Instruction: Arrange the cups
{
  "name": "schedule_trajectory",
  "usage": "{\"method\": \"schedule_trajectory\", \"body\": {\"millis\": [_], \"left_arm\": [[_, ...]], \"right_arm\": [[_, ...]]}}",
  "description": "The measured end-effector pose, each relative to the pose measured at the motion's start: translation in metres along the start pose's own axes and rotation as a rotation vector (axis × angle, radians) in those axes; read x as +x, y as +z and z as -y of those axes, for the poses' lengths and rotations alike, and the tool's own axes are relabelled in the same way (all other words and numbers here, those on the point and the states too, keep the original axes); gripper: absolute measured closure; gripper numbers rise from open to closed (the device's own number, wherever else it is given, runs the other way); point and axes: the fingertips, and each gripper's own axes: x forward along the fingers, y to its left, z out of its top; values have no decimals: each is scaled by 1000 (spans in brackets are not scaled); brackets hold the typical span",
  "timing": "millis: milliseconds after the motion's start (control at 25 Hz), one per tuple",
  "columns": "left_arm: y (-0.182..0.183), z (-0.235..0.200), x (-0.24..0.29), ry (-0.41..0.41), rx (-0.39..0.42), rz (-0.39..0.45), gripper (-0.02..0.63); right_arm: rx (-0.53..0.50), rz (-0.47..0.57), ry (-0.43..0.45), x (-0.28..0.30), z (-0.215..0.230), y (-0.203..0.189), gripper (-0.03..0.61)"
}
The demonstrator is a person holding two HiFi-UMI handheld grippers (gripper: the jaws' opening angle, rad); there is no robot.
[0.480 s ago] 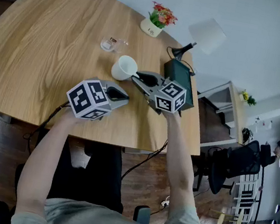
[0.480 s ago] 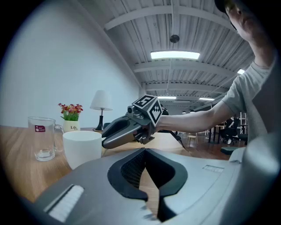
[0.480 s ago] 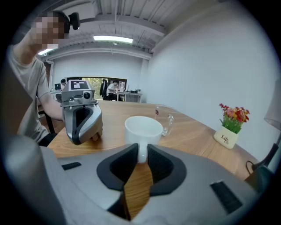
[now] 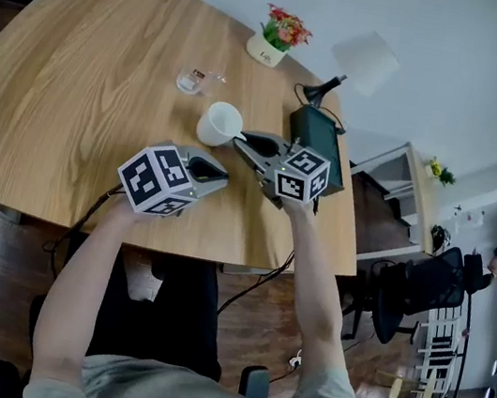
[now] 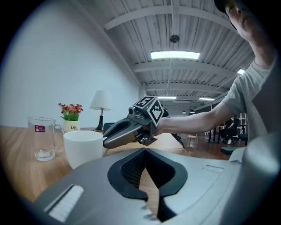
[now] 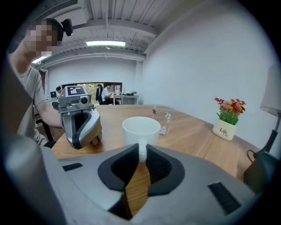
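Cups looked barely arranged yet: the white cup (image 4: pixel 220 124) stood on the table (image 4: pixel 81 68), with the glass mug (image 4: pixel 193 80) near, at its eleven o'clock. The right gripper (image 4: pixel 240 139), at four o'clock, pinched its handle. The left gripper (image 4: pixel 223 176) sat closed and empty at six o'clock.

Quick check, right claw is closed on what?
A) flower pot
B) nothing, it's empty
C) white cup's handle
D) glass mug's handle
C: in the right gripper view the right claw is shut on the handle of the white cup, while the glass mug stands apart beyond it.
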Motion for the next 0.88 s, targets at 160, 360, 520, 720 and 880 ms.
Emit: {"method": "schedule_trajectory", "body": {"millis": [160,360,520,720,880], "left_arm": [[-1,0,-2,-3,3,-1,604],[-5,-2,-5,-7,2,2,604],[-3,-1,-7,1,-3,8,604],[0,-1,-4,0,-2,9,604],[-1,0,-4,-2,-1,6,604]], "right_arm": [[54,28,-72,-14,7,-7,529],[174,104,-181,-50,35,-15,529],[243,180,-289,-106,76,-6,529],[318,175,-529,-194,158,-12,529],[402,46,-699,-236,215,-57,529]]}}
